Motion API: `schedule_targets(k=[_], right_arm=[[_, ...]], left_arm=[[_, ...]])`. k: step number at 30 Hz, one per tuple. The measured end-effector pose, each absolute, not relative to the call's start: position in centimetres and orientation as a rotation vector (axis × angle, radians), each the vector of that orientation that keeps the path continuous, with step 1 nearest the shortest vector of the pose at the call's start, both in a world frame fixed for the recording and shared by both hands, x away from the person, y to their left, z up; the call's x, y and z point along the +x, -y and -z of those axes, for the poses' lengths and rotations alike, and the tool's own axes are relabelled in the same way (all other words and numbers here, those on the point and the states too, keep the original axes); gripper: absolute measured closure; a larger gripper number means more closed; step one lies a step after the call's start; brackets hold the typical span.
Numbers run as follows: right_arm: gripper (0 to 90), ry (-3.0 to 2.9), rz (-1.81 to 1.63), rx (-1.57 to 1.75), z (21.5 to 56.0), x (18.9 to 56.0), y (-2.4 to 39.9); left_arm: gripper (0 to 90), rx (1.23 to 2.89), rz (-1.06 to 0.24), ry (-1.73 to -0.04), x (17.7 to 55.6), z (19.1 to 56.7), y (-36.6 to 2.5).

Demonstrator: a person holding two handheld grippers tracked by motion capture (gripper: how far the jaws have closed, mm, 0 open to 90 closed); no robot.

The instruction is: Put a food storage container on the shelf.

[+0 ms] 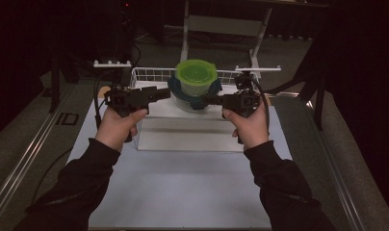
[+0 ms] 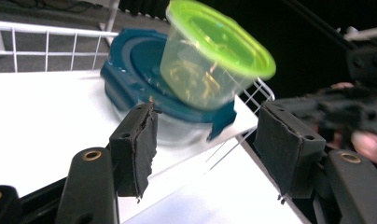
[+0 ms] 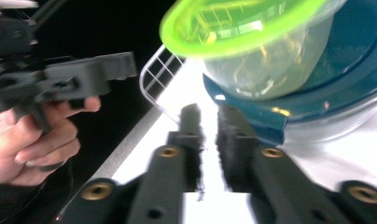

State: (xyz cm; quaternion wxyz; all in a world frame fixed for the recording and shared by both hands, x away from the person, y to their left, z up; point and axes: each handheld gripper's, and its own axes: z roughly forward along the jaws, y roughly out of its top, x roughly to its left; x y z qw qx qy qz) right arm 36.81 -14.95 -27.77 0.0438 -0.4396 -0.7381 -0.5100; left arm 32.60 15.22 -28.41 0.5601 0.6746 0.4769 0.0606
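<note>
A clear tub with a lime-green lid stands tilted on a clear container with a dark blue lid. Both sit in a white wire basket at the table's far middle. My left gripper points at the stack from the left, jaws open, nothing between them. From the right, my right gripper reaches just below the blue lid's edge. Its jaws are shut with only a thin slit between them, and they hold nothing.
The basket's wire rim runs behind and beside the stack. A white mat covers the table toward me. A white frame stands beyond the basket. Metal rails border the table.
</note>
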Motion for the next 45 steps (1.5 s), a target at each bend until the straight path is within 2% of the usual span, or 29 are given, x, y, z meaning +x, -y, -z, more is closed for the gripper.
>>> schedule_targets(k=[2, 11, 25, 33, 35, 38, 39, 42, 45], right_arm=[[89.3, 2.253, 1.543, -1.357, 28.3, 37.1, 14.6], [89.5, 2.228, 1.547, -1.397, 28.6, 38.6, 13.4], [88.8, 2.235, 1.528, -1.451, 28.7, 40.5, 12.4], [87.1, 2.229, 1.544, -1.422, 28.8, 40.1, 12.2], [83.7, 2.237, 1.552, -1.404, 28.8, 39.6, 12.4], [74.9, 2.266, 1.58, -1.37, 28.9, 38.5, 12.6], [70.7, 2.268, 1.596, -1.352, 29.0, 38.1, 12.8], [55.2, 2.292, 1.653, -1.311, 29.2, 36.7, 13.2], [39.3, 2.301, 1.708, -1.28, 29.6, 35.5, 13.7]], left_arm=[[37.8, 1.599, -0.158, -1.105, 31.8, 29.3, -15.2], [37.8, 1.637, -0.184, -1.053, 29.1, 32.8, -14.9], [36.2, 1.68, -0.168, -1.017, 28.1, 34.4, -14.1], [36.2, 1.683, -0.161, -1.009, 28.2, 35.0, -13.7], [36.1, 1.672, -0.157, -0.993, 28.1, 35.1, -13.8], [30.6, 1.656, -0.144, -0.945, 27.9, 35.1, -13.9], [25.8, 1.665, -0.148, -0.93, 27.8, 35.1, -13.9], [23.4, 1.673, -0.179, -0.895, 27.5, 35.2, -13.9], [13.7, 1.678, -0.214, -0.836, 27.2, 35.3, -13.7]])
